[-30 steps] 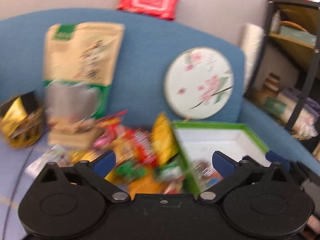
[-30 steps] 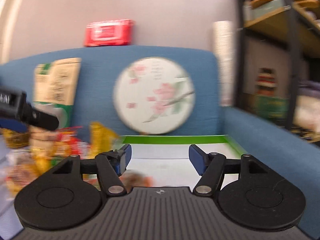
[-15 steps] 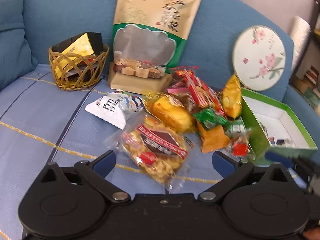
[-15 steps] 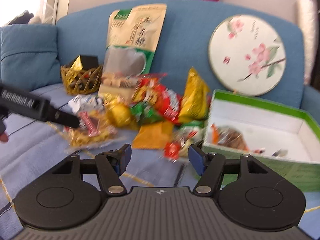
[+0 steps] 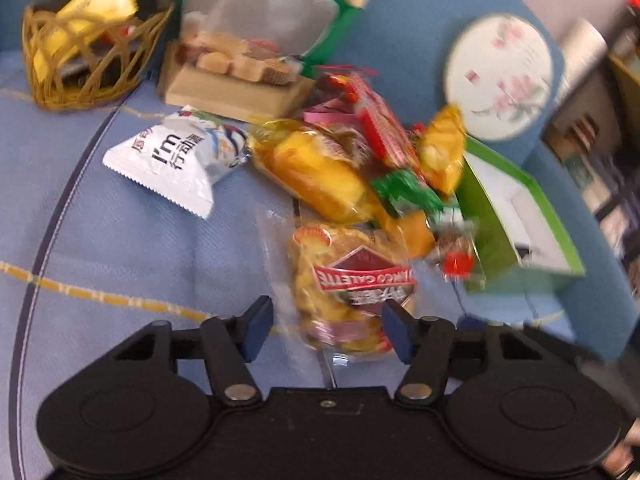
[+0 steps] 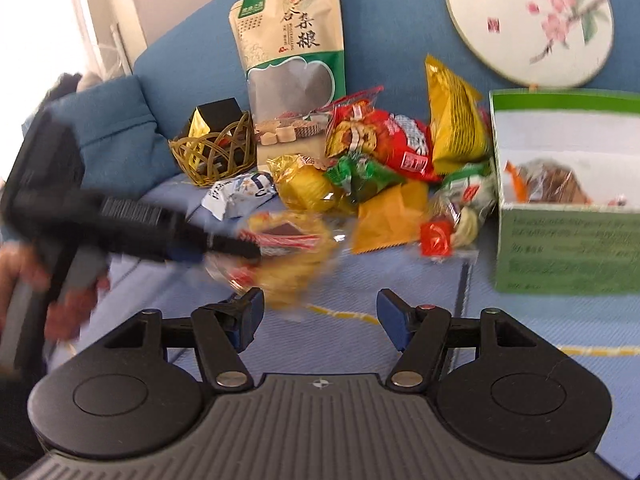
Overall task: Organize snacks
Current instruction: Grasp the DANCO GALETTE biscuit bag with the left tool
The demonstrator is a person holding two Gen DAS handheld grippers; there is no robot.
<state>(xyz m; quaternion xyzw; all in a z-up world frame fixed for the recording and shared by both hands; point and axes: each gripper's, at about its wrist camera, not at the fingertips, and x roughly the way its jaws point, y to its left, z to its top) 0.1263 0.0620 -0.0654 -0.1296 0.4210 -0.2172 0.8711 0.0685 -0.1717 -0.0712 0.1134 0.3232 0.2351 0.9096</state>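
Left wrist view motion-smeared toward right: green box (image 5: 500, 216) contents unreadable, round floral fan (image 5: 498, 76) soft. Tall grain pouch (image 5: 264, 12) cut off by top edge. Clear cookie bag (image 5: 352, 280): pad contact unclear. Right wrist view: left gripper (image 6: 236, 246) blurred, tips lost against bag; hand (image 6: 24, 276) cut by left edge.

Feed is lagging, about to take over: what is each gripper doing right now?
Left gripper: jaws closing around the clear cookie packet, pads not yet pressing it.
Right gripper: open, holding nothing.
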